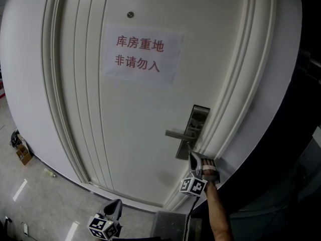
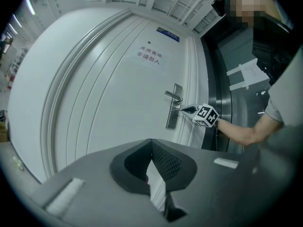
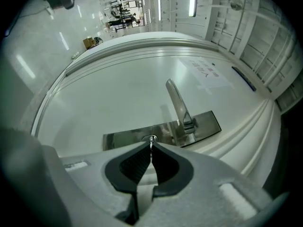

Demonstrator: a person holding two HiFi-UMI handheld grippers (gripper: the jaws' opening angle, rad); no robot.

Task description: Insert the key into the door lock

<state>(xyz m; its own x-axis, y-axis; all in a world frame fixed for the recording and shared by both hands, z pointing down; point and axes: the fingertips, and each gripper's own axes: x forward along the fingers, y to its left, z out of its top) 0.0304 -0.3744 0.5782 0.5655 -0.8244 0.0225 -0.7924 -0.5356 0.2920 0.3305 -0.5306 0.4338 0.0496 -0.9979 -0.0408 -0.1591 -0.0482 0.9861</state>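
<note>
A white door (image 1: 125, 124) carries a steel lock plate (image 1: 194, 129) with a lever handle (image 1: 176, 133). My right gripper (image 1: 190, 155), held in a bare hand, points at the plate just below the handle. In the right gripper view its jaws (image 3: 151, 146) are shut on a small metal key (image 3: 151, 142). The key's tip sits at the round keyhole (image 3: 150, 138) in the plate (image 3: 124, 138); how deep it goes I cannot tell. The left gripper (image 1: 117, 203) hangs low and to the left, away from the door. Its jaws (image 2: 151, 140) are shut with nothing in them.
A paper sign with red characters (image 1: 142, 54) hangs mid-door under a peephole (image 1: 130, 14). Ribbed frame moulding (image 1: 235, 94) runs right beside the lock plate. Dark metal panels (image 2: 236, 79) stand right of the frame. A cardboard box (image 1: 22, 154) lies on the floor far left.
</note>
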